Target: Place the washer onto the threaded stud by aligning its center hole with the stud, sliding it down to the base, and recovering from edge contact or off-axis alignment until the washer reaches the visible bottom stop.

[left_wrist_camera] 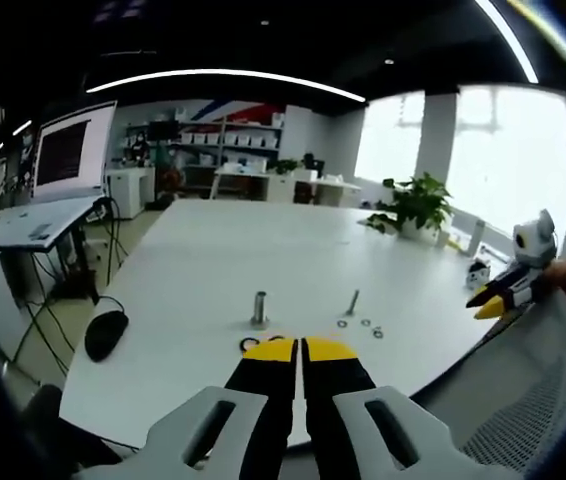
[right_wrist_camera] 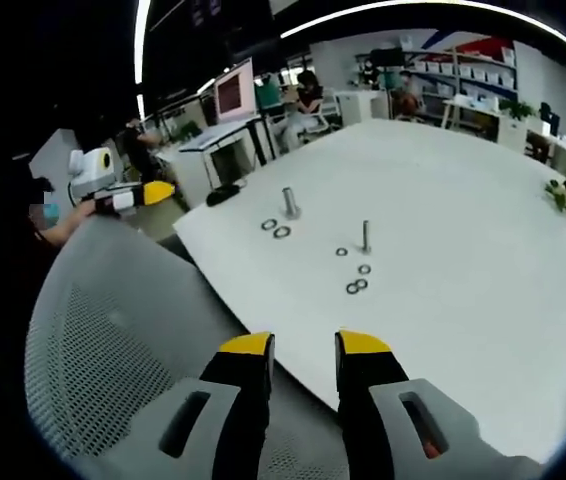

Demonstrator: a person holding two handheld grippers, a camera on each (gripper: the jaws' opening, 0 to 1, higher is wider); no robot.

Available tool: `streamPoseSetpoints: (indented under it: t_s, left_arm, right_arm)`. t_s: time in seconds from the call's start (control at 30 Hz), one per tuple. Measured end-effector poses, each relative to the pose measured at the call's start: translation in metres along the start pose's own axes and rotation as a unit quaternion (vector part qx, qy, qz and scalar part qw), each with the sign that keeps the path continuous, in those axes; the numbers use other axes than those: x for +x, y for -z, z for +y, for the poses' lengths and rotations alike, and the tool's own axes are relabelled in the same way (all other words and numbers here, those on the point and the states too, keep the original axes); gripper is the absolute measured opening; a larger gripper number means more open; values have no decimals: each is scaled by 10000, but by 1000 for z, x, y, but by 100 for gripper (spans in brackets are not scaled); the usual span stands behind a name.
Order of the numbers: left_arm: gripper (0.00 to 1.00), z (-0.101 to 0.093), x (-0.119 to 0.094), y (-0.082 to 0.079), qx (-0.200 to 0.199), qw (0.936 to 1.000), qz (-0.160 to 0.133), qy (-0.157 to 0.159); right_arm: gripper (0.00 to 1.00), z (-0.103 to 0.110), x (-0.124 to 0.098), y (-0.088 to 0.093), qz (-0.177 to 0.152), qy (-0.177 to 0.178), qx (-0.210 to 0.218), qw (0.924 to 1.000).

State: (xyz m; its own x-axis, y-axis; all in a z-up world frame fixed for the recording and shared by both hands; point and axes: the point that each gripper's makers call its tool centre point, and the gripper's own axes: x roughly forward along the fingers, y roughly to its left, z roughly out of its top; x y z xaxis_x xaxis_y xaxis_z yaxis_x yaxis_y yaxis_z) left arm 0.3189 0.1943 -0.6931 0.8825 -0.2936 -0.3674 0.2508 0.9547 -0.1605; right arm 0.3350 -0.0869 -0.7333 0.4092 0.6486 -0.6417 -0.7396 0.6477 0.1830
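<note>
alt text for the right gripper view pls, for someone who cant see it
The right tongs hang open and empty above a grey mesh chair back, short of a white table holding two upright studs with loose washers around them. The left tongs show at far left.

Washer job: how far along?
Nothing done: both studs, the thick stud and the thin threaded stud, stand bare, with washers loose on the table. Nothing in hand: right tongs open and empty, left tongs shut. Picking and seating remain.
</note>
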Motion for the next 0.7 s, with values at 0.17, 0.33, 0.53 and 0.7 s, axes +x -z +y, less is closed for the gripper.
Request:
streamPoseSetpoints:
  t_s: [0.17,0.33,0.53,0.7]
  left_arm:
    - [0,-1,0,-2,52,10000,-30,27]
    - [0,-1,-1,-3,18,10000,-46,14]
    - [0,-2,-1,-1,8,10000,52,35]
    - [0,-1,-1,-2,-4,10000,16,21]
  right_arm:
    - [26,-19,3,-11,-22,230,-235,9995]
    - [26,-32,9,-32,-184,313,-257,9990]
    - [26,-37,26,-47,-131,291,-512,9982]
    - [26,-44,39,-53,-31,257,-564,9981]
